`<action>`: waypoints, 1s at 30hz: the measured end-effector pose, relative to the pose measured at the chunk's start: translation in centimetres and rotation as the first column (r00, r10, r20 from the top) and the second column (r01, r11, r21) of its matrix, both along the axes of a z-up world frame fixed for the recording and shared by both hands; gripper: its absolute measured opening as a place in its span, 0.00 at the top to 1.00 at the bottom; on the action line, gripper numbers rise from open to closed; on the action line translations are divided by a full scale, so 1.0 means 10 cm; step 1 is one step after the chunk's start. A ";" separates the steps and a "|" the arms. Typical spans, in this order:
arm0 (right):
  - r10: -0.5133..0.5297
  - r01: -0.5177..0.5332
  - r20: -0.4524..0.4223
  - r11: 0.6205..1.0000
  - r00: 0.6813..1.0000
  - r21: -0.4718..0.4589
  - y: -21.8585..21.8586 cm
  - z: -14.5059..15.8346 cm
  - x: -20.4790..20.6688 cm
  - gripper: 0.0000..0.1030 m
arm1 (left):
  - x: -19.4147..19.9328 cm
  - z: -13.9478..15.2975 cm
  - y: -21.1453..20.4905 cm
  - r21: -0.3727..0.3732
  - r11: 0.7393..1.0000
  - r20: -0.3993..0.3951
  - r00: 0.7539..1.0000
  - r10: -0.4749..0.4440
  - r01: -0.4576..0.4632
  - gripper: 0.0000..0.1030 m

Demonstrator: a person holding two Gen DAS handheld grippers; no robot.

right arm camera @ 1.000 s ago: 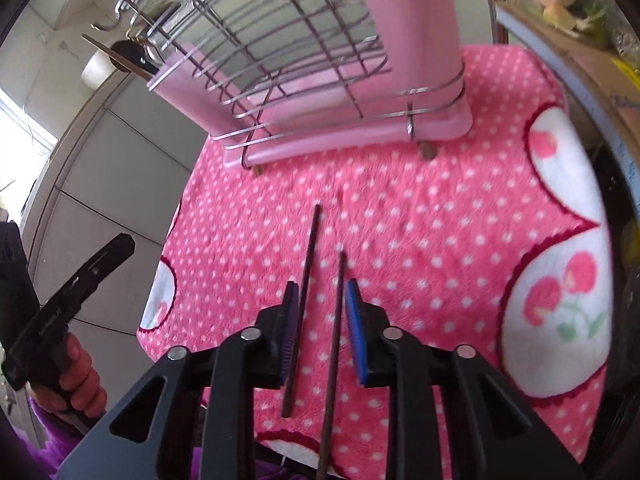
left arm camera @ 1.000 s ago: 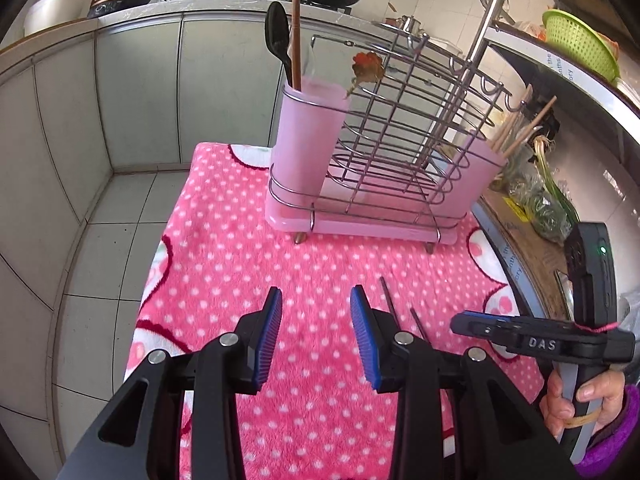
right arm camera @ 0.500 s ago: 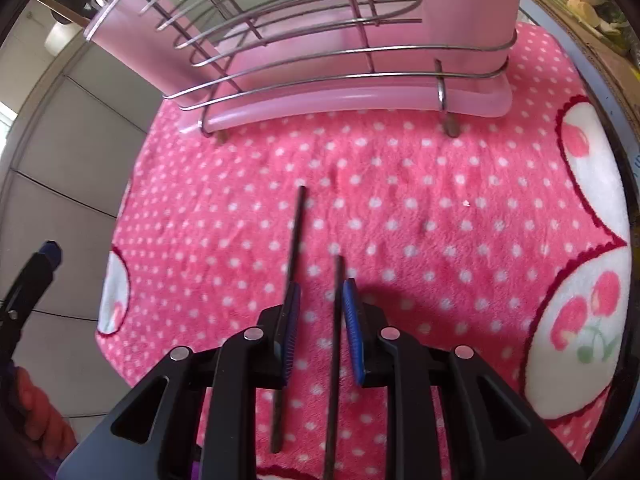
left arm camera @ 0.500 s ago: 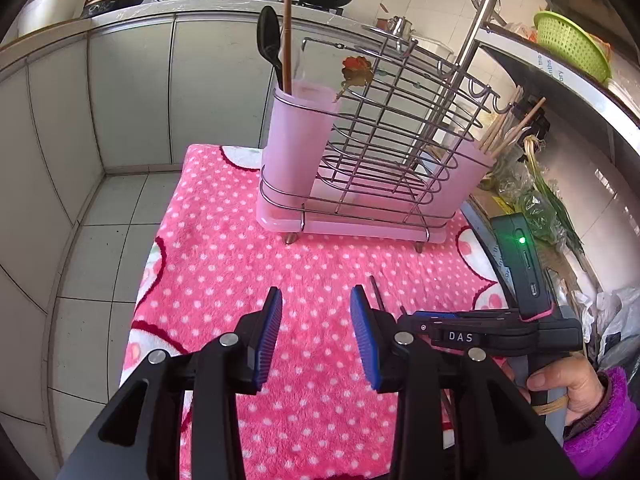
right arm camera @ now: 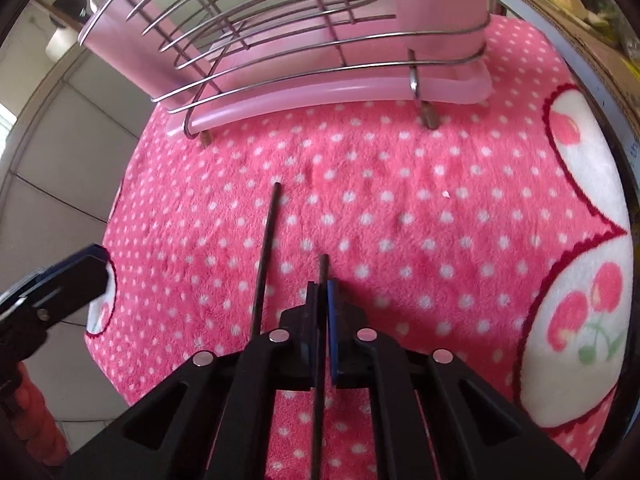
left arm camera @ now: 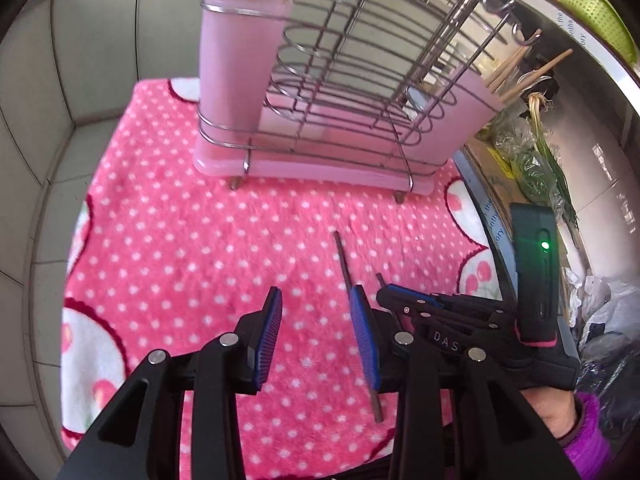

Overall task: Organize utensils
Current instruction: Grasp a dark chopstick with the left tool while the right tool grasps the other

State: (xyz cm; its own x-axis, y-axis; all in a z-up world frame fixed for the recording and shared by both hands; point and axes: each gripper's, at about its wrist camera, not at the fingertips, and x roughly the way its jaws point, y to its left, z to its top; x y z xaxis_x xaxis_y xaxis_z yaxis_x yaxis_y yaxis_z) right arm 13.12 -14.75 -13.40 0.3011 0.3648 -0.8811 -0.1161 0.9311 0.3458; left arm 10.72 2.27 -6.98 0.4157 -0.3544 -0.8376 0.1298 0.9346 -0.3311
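Two dark chopsticks lie on the pink dotted cloth (right arm camera: pixel 400 208) in front of the pink utensil rack (right arm camera: pixel 320 92). My right gripper (right arm camera: pixel 322 292) is closing on the right chopstick (right arm camera: pixel 323 268), and its blue pads press the stick between them. The left chopstick (right arm camera: pixel 266 248) lies loose beside it. In the left wrist view my left gripper (left arm camera: pixel 318 320) hovers open over the cloth, nothing between its pads. The loose chopstick (left arm camera: pixel 343 260) runs under its right finger. The right gripper (left arm camera: pixel 396 292) sits close on the right.
The rack's wire frame (left arm camera: pixel 360 80) has a pink cup (left arm camera: pixel 236 60) at its left end with utensils in it, and another (left arm camera: pixel 460 120) at its right end. A shelf with greens (left arm camera: pixel 536 168) borders the right. A tiled floor drops off left of the cloth.
My right gripper sank onto the right chopstick and shut on it. My left gripper moved forward and tipped down, closer to the rack and the right gripper, still open.
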 end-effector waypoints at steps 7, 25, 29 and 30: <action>-0.062 0.059 0.040 0.996 0.997 0.072 -0.34 0.12 -0.10 0.95 | 0.32 -0.20 -0.26 0.008 0.999 -0.142 0.989 -0.039 0.040 0.67; -0.100 0.084 0.088 0.982 0.991 0.171 -0.65 0.22 -0.18 0.96 | 0.96 -0.66 -0.81 0.159 0.981 -0.310 0.949 -0.054 0.108 0.69; -0.089 0.070 0.098 0.982 0.991 0.176 -0.63 0.24 -0.17 0.96 | 1.05 -0.71 -0.95 0.187 0.974 -0.315 0.947 -0.066 0.130 0.72; -0.086 0.067 0.100 0.982 0.991 0.176 -0.62 0.25 -0.17 0.96 | 1.07 -0.72 -0.97 0.191 0.972 -0.317 0.946 -0.073 0.139 0.73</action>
State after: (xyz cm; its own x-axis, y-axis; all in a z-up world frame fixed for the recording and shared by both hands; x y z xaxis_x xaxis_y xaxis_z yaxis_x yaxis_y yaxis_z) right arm 11.39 -20.93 -10.91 0.4228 0.4803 -0.7685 -0.0919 0.8664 0.4908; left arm 21.43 -7.48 -14.17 0.0978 -0.1866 -0.9776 0.1552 0.9731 -0.1702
